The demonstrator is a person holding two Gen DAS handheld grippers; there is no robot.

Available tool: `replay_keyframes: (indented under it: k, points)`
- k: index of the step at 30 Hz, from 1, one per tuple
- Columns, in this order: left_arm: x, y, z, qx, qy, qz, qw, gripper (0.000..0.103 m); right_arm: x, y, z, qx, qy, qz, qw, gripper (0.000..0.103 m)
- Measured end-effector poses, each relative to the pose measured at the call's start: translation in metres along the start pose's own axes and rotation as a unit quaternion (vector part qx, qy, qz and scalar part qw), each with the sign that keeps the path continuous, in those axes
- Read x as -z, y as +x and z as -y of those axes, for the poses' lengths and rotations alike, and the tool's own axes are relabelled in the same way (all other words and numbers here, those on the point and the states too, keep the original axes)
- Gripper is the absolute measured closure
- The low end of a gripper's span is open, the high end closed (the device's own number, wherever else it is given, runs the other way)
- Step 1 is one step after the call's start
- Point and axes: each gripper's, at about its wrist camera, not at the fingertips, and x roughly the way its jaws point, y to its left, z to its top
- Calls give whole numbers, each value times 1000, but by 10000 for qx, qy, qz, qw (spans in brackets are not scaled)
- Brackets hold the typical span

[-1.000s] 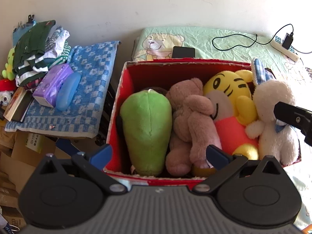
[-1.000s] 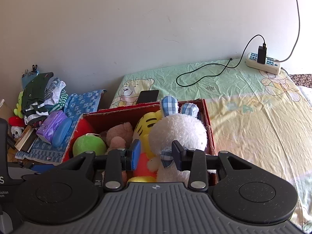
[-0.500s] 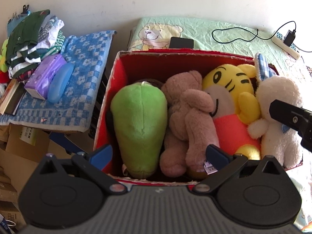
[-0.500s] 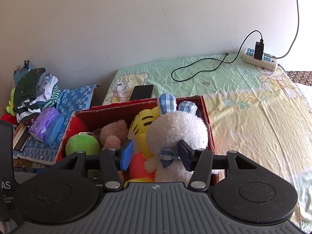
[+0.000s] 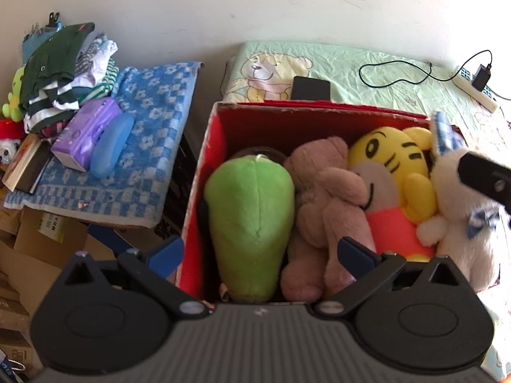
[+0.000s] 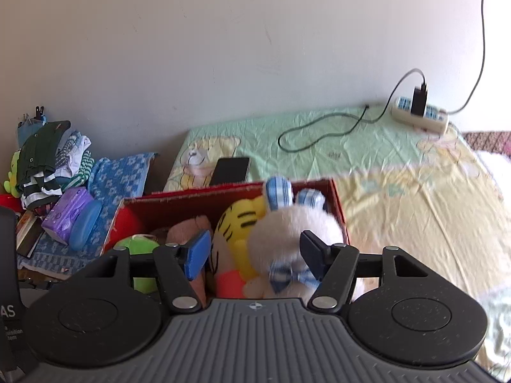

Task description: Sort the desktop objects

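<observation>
A red box (image 5: 319, 108) holds a green pear plush (image 5: 252, 210), a brown bear (image 5: 322, 198), a yellow tiger (image 5: 392, 172) and a white rabbit with blue checked ears (image 5: 463, 220). My left gripper (image 5: 260, 253) is open above the box's near edge, straddling the pear and bear. My right gripper (image 6: 255, 250) is open, its fingers on either side of the white rabbit (image 6: 287, 233) without squeezing it. The red box (image 6: 198, 194) shows in the right wrist view too.
A blue checked towel (image 5: 150, 146) left of the box carries a purple tissue pack (image 5: 86, 131), a blue case (image 5: 111, 145) and piled clothes (image 5: 60, 73). A phone (image 5: 311, 87), a black cable (image 6: 322, 131) and a power strip (image 6: 418, 113) lie on the bear-print sheet behind.
My right gripper has opened wider, letting go of the white rabbit, and has drawn back a little. My left gripper has shifted slightly; the toys stay in the box.
</observation>
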Motion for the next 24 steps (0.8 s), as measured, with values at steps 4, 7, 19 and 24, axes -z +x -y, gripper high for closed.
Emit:
replay_keyframes:
  k: [4,7,19,24]
  points:
    - [-2,1,-1,-26,12,18,10000,1,-2,1,-1,-69,-69,9,10000,35]
    - [-2,2,-2,-18,14,-15,10000,1,-1,4,-4,-65,-161,-76,9998,36]
    - [4,6,-6,41,-53,-19,10000,1,4,11,-12,162,-386,-139,9990,35]
    - [4,3,-6,63,-82,10,9999,1,4,11,-12,163,-409,-137,9989,34]
